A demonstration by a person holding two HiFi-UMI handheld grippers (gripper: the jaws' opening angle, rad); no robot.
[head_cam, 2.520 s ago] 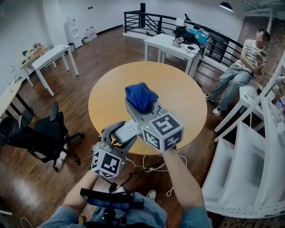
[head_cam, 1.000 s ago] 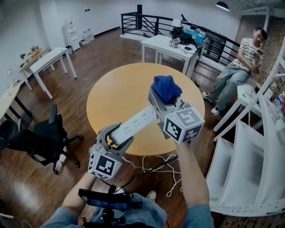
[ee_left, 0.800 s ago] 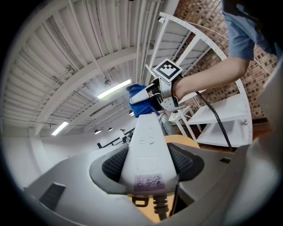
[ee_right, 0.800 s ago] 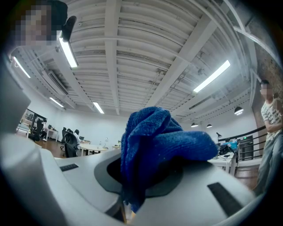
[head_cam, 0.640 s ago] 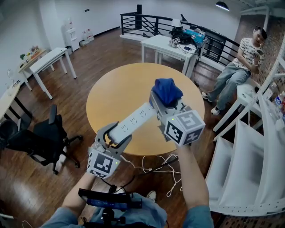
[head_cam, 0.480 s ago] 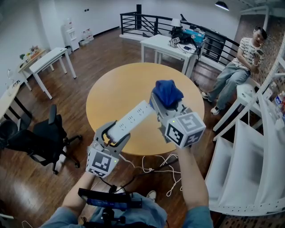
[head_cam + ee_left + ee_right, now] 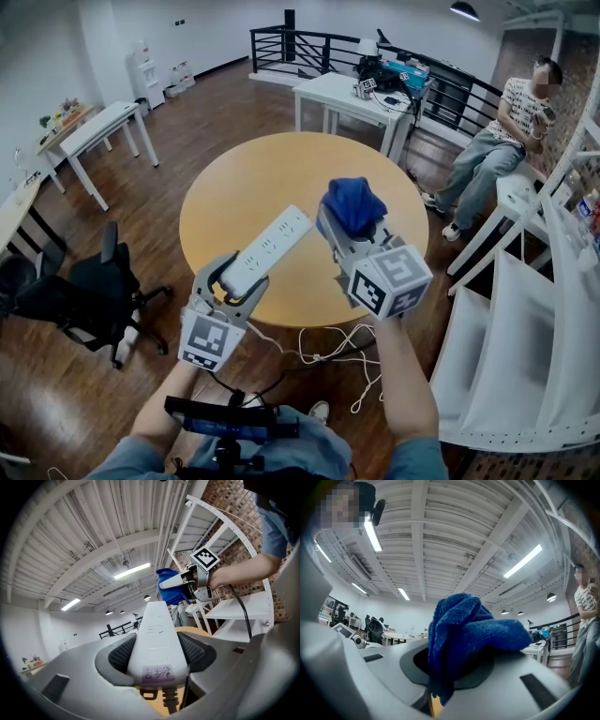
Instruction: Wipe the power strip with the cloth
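Cloth [image 7: 353,204] pinched in my right gripper [image 7: 349,232] just came off the power strip [image 7: 269,246] clamped in my left gripper [image 7: 236,279], so that pass looks done, I reckon.

The power strip [image 7: 265,250] is smooth white plastic with a slight gloss. The cloth [image 7: 352,204] is nubby blue terry. The left gripper [image 7: 231,278] and right gripper [image 7: 349,228] are matt grey plastic. Below the power strip, the round surface [image 7: 234,178] is smooth pale wood and the floor [image 7: 216,103] is dark glossy wood.

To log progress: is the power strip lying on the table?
No, the left claw holds the power strip raised above the table.
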